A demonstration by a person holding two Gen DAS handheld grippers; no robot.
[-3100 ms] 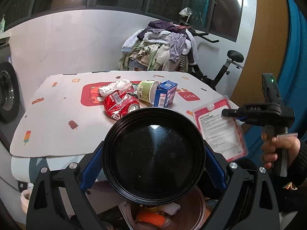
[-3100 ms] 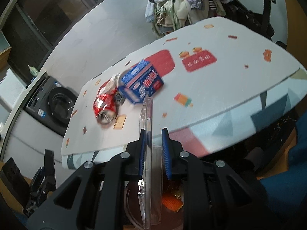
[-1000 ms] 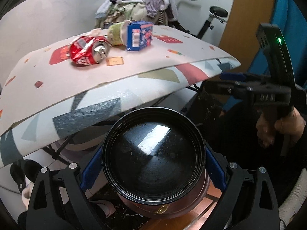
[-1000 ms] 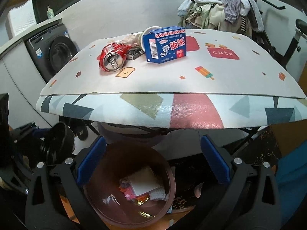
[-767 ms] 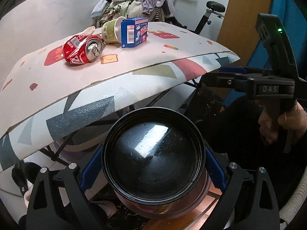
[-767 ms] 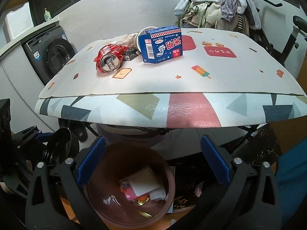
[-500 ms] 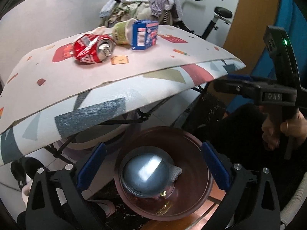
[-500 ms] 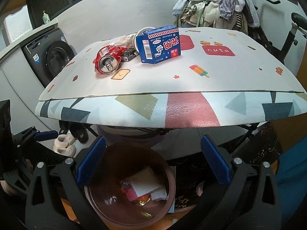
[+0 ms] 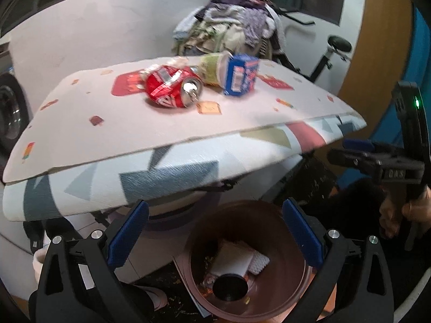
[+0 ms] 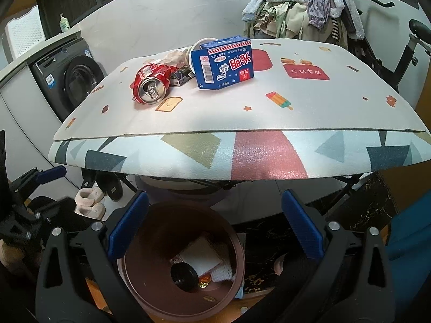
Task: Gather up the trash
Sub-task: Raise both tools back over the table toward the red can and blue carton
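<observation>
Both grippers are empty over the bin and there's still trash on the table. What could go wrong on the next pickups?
1. The crushed can lies on its side, so it may roll away when a hand-held gripper closes on it.
2. The blue box touches the cup behind it; grabbing one could knock the other.
3. The bin sits partly under the table edge, so a drop released too early may miss it.

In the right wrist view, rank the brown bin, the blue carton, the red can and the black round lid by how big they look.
1. brown bin, though it sits nearest the camera, which inflates it.
2. blue carton.
3. red can and black round lid look alike; the lid lies nearer, inside the bin, so no ranking.
</observation>
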